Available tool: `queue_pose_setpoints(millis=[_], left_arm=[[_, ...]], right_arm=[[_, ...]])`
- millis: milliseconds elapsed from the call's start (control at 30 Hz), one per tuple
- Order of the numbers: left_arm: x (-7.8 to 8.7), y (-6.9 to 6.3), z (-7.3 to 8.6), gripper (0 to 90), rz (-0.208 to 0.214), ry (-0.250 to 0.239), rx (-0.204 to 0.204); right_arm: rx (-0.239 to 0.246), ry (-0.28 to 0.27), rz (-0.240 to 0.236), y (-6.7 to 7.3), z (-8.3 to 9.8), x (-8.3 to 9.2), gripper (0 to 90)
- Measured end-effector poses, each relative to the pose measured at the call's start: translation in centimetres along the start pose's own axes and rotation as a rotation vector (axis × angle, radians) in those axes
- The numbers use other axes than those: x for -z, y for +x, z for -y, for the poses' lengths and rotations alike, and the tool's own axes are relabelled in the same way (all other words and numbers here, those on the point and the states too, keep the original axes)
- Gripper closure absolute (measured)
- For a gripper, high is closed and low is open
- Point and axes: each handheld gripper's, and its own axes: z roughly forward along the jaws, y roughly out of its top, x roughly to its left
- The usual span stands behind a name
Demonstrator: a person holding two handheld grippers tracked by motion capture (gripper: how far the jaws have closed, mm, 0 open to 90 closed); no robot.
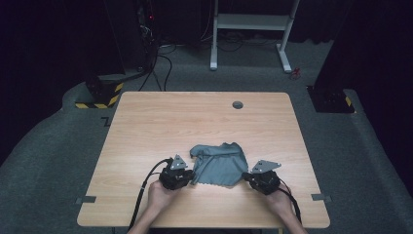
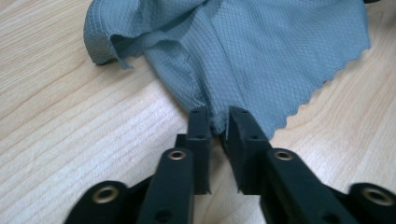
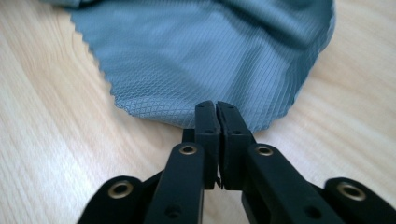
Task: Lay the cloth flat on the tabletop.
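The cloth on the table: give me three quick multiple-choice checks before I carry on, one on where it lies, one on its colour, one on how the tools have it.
1. Where does the cloth lie on the table?
A. At the far edge by the round hole
B. Near the person's edge, between the two tools
C. Hanging off the left side

2. What colour is the cloth?
A. Grey-blue
B. Red
C. White

3. How do the left tool and the right tool stand?
A. Both wide open, clear of the cloth
B. Left one pinches it, right one is far off
C. Each pinches an edge of the cloth

Answers: 1 B, the high view shows it between both tools. 2 A, it is grey-blue in every view. 3 C, each gripper view shows fabric nipped at the jaw tips.
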Motion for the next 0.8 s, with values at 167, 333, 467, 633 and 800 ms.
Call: queue_pose_setpoints(millis=[167, 333, 467, 633, 800], left_arm=[[0.6, -0.5, 0.2, 58.7, -0.021, -0.064, 0.003], [0.1, -0.4, 1.2, 49.0, -0.051, -0.092, 0.045], [-0.1, -0.4, 2.1, 45.1, -0.131, -0.083, 0.042], [-0.2, -1.1, 2.1, 42.6, -0.220, -0.061, -0.024], [-0.3, -0.2, 2.0, 34.7, -0.183, -0.048, 0.080]], right_arm=[[-0.082, -0.076, 0.029, -0.9, 0.1, 1.1, 75.7], [-0.167, -0.106, 0.047, -1.8, 1.1, 1.5, 71.2], [-0.128, -0.093, 0.025, -0.7, 1.8, 1.0, 68.3], [-0.087, -0.081, 0.003, 0.2, 1.0, 0.1, 68.0], [-0.044, -0.037, -0.011, 0.6, 0.5, -1.3, 88.9]])
